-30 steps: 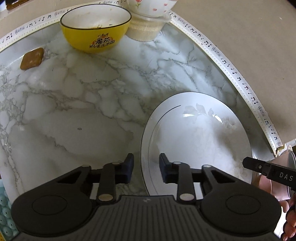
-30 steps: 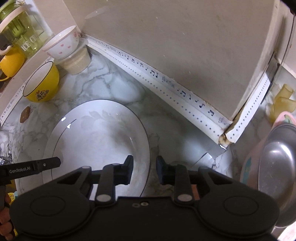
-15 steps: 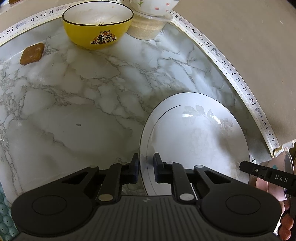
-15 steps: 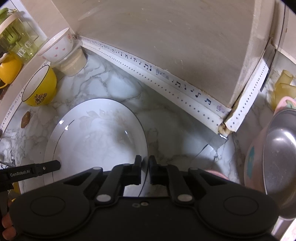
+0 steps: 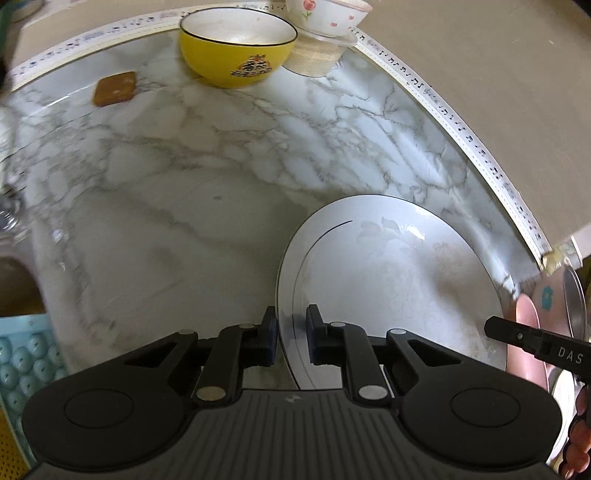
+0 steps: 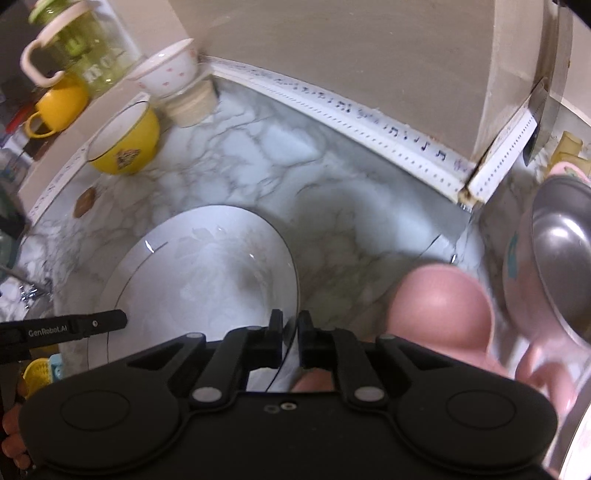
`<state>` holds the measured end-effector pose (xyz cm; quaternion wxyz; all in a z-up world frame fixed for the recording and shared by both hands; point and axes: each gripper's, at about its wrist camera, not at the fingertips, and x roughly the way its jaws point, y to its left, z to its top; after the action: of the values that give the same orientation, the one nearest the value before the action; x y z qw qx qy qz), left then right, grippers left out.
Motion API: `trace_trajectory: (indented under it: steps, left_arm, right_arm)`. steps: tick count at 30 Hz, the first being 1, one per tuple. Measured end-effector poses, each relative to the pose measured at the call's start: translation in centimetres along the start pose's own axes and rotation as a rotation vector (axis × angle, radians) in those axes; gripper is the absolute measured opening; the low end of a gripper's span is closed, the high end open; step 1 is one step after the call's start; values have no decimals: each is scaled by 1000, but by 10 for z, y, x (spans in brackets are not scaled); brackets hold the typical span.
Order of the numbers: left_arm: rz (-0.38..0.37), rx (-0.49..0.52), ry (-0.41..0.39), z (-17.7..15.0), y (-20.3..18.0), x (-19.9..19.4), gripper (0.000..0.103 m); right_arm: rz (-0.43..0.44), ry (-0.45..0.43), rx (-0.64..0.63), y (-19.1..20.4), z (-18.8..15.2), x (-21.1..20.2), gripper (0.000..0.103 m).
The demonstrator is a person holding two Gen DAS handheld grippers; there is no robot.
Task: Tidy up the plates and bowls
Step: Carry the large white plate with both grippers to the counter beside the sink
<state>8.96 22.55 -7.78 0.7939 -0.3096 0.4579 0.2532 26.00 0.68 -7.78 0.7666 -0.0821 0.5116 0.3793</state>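
Left wrist view: the left gripper (image 5: 291, 334) is sitting at the near left rim of the white plate (image 5: 391, 291), its two fingers straddling that rim, one outside and one over the plate's face. A narrow gap is showing between the fingers and the rim, so I cannot tell whether the jaws are actually pinching it. The plate is spreading ahead and to the right of the claw on the marble counter (image 5: 192, 177). Far ahead of the claw, the yellow bowl (image 5: 238, 48) is standing near the wall, and just right of it a white floral bowl (image 5: 327, 16) is resting on a clear container (image 5: 314, 55). A small brown piece (image 5: 115, 88) is lying ahead and to the left. At the right edge, the tip of the right gripper (image 5: 535, 345) is reaching toward the plate's far side.

Right wrist view: the right gripper (image 6: 290, 334) is clenching the plate (image 6: 199, 273) at its near right rim, the thin edge running between the closed-in fingers. The plate is extending ahead and to the left of this claw. To the right, a pink bowl (image 6: 441, 306) is lying dome-up just beside the claw, and farther right a steel bowl (image 6: 565, 243) is sitting in a pink basin (image 6: 517, 266). Far ahead-left, the yellow bowl (image 6: 123, 142), the white floral bowl (image 6: 166, 72), a yellow mug (image 6: 59, 107) and a green-lidded jar (image 6: 85, 48) are grouped together.
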Motion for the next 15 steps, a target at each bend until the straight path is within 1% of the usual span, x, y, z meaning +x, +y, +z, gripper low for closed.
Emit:
trace_trajectory:
  steps: [9, 15]
  left_arm:
    - [3, -4, -32, -48, 19, -46, 14]
    - [16, 7, -47, -80, 27, -63, 14]
  right_arm:
    - [52, -14, -18, 23, -47, -32, 8]
    - [55, -15, -17, 34, -79, -45, 8]
